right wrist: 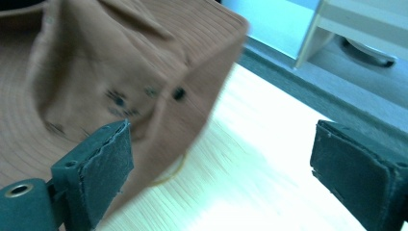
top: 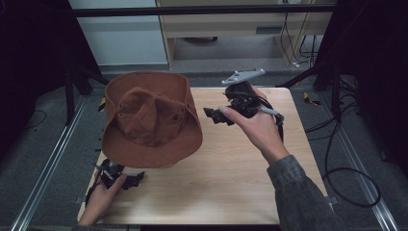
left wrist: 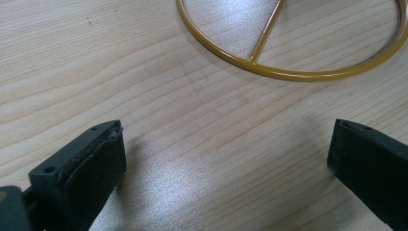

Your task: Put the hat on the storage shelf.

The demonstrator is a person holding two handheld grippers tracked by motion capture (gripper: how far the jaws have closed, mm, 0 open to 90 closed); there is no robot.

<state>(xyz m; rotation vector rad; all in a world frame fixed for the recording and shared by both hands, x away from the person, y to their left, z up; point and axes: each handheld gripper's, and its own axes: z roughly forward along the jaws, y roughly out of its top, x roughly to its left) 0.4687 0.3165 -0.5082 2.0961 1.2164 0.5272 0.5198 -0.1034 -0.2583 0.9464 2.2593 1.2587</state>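
Brown fabric hat with a wide floppy brim sat left of centre in the high view, raised above the pale wooden counter, its brim spreading past the counter's left edge. In the right gripper view the hat took up the upper left of the frame, blurred, with small dark eyelets on its crown.

The right hand-held gripper was held above the counter at upper centre of the high view, just beside the hat's right brim, pointing toward it. Its jaws stood spread wide with nothing between them; in its own view only bare wood and the hat's edge lay between the pads.

The left hand-held gripper lay low at the lower left of the high view, near the counter's front corner and just below the hat's brim. Its jaws were spread too, and empty. A thin mustard-yellow metal ring with a straight spoke lay flat on the counter at the top of the left gripper view.
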